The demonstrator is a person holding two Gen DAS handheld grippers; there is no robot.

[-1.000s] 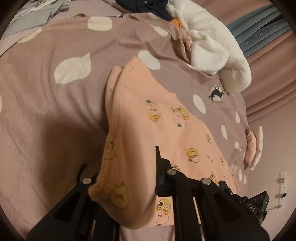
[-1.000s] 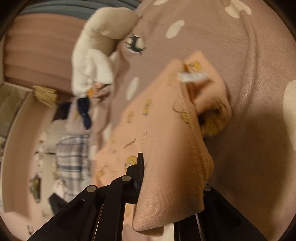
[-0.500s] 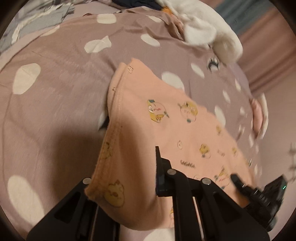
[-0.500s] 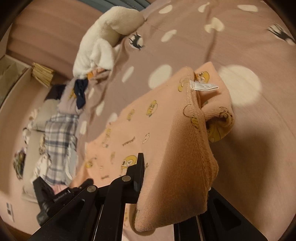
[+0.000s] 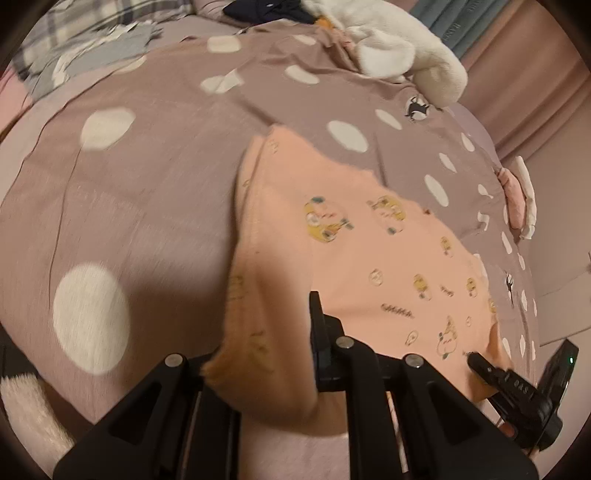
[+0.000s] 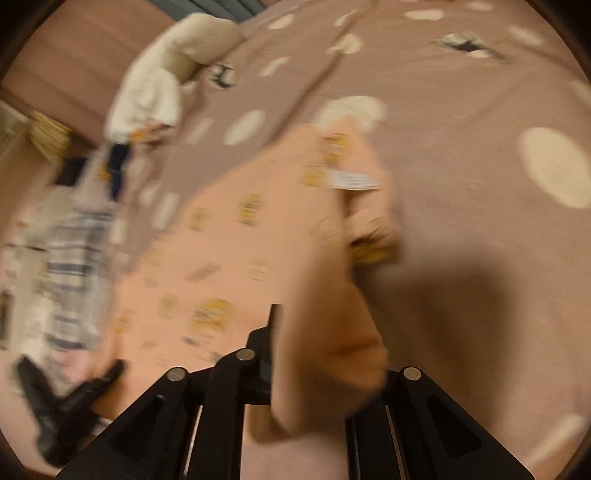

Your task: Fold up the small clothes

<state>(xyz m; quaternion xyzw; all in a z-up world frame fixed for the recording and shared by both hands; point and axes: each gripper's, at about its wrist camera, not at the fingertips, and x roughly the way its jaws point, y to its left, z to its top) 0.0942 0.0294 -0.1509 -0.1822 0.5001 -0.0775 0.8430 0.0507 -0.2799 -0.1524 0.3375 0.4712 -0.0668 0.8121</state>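
Note:
A small peach garment with yellow cartoon prints (image 5: 369, 254) is held stretched between both grippers over a mauve bedspread with white dots (image 5: 147, 177). My left gripper (image 5: 266, 354) is shut on one folded edge of it. My right gripper (image 6: 321, 354) is shut on the other edge; there the garment (image 6: 236, 258) shows a white label and hangs in a fold. The right gripper also shows at the lower right of the left wrist view (image 5: 517, 391), and the left gripper at the lower left of the right wrist view (image 6: 74, 398). The right wrist view is blurred.
A white fluffy garment (image 5: 399, 48) lies at the far edge of the bed, also in the right wrist view (image 6: 155, 85). A plaid cloth (image 5: 85, 33) and a dark navy garment (image 5: 266, 9) lie at the back. Pink curtains (image 5: 535, 74) hang behind.
Both grippers have carried the peach garment across the bedspread, still stretched between them. The views have swung, and the white fluffy garment now sits farther off.

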